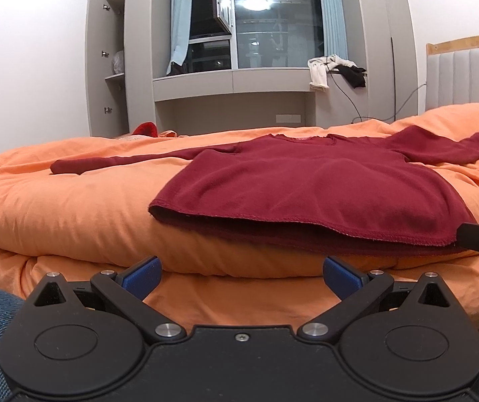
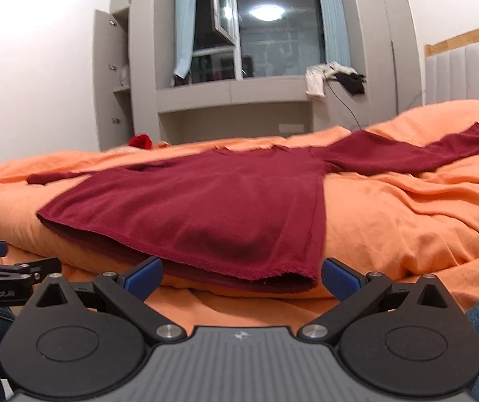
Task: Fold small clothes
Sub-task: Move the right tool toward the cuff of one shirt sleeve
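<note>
A dark red sweater (image 1: 306, 187) lies flat, sleeves spread, on an orange bed (image 1: 55, 207), ready for folding, while the left hand-held gripper (image 1: 241, 276) and right hand-held gripper (image 2: 242, 276) wait released, empty, near its hem.

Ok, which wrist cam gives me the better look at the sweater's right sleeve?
The right wrist view: the right sleeve of the dark red sweater lies fully in frame, shoulder to cuff, on the orange duvet. In the left wrist view that sleeve reaches the picture's right edge, so its cuff shows less clearly.
</note>
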Demonstrator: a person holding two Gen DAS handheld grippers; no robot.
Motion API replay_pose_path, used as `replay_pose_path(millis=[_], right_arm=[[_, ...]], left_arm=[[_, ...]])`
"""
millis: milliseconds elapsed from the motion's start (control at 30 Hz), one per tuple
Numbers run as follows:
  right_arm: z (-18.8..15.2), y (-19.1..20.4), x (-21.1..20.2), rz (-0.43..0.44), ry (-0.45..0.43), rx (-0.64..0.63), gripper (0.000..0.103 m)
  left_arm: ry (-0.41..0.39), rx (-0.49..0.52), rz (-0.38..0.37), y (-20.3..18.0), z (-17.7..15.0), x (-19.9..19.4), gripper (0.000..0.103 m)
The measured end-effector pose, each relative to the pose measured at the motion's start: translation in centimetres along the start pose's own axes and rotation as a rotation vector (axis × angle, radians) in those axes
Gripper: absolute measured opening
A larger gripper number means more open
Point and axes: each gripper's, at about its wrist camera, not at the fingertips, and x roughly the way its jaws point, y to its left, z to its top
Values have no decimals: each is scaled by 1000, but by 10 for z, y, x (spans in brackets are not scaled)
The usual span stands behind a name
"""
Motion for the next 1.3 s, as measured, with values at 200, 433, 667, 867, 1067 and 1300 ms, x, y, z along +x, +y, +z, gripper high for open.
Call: replay_pose_path(millis=[200,433,667,867,1067,1300], right_arm=[[8,-8,9,-32,61,25,103],[22,-22,20,-39,103,71,103],[37,-34,35,-31,114,81,103],[58,-49,52,-25,110,74,103],[90,-83,74,-44,59,68,103],[133,-160,110,-176,-29,147,103]], left_arm=[[48,1,-17,-3,3,10,102],[119,-70,-57,4,21,24,102],[104,42,-24,-8,50,37,102],[89,103,-19,-21,82,57,102],[98,92,-35,-35,114,94,102],[108,69,-90,-58,142,160,102]])
